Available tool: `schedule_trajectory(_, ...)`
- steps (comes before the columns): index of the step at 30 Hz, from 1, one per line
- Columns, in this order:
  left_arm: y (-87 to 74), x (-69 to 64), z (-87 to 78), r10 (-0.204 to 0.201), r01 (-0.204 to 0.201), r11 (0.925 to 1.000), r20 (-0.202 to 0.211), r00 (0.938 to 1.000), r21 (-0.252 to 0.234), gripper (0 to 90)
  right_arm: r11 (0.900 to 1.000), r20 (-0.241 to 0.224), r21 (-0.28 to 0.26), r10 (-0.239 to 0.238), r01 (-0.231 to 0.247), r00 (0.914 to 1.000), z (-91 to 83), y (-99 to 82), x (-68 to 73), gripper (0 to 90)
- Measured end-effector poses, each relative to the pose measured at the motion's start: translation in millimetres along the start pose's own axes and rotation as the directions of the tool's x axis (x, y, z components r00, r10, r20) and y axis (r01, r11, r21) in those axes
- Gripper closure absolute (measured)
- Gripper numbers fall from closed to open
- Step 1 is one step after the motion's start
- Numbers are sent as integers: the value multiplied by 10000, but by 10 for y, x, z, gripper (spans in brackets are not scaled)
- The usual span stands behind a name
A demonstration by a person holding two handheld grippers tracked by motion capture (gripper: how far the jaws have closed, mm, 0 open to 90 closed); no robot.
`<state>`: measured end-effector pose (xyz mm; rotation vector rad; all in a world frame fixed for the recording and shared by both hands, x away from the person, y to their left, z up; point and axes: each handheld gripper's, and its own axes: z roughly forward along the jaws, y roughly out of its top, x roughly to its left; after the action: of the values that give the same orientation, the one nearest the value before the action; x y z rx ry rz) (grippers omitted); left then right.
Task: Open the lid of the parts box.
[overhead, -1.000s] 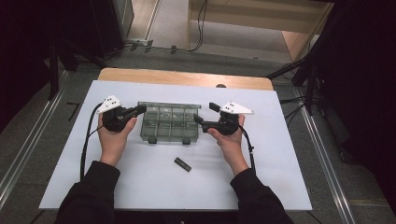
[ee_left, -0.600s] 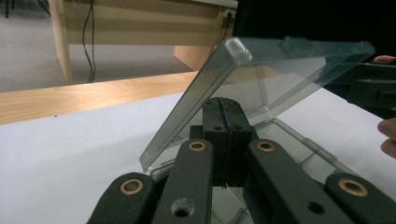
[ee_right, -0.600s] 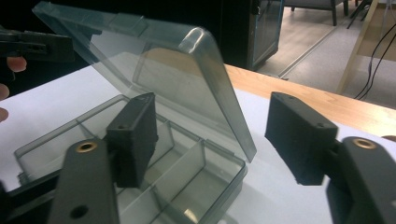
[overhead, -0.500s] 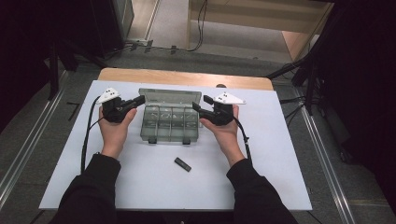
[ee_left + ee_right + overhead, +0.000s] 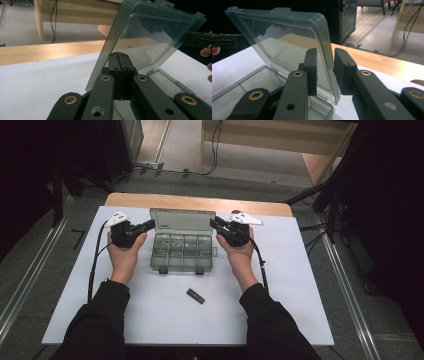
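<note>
At table centre: clear grey plastic compartment box (image 5: 182, 252) | lid (image 5: 182, 220) raised upright | left gripper (image 5: 119, 63) closed, touching lid's 9 o'clock edge | right gripper (image 5: 325, 72) just closing, 3 o'clock edge between unpressed jaws | next: pinch, fold lid back.

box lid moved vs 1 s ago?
Yes. The lid has swung up and back toward the table's wooden far edge; a second ago it lay shut on the compartment box, which now stands open.

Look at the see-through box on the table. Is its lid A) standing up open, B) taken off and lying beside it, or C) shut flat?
A: the lid stands raised at the back edge of the clear box, its compartments uncovered.
</note>
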<state>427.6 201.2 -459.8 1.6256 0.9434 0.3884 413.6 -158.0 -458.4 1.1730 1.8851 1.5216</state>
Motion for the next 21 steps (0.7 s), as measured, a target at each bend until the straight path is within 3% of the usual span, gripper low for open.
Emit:
schedule_trajectory(9, -19, 25, 17, 67, -67, 9999, 3, 10000, 129, 891, 9998, 254, 114, 181, -184, 9995, 50, 5, -25, 782)
schedule_trajectory(15, -19, 40, -23, 341, -343, 9991, 83, 9994, 265, 864, 9997, 403, 158, 154, -160, 9991, 75, 25, -34, 799)
schedule_trajectory(21, -20, 110, -25, -92, 96, 9999, -265, 9996, 139, 760, 9995, 546, 281, 136, -151, 9984, 127, 67, -59, 809)
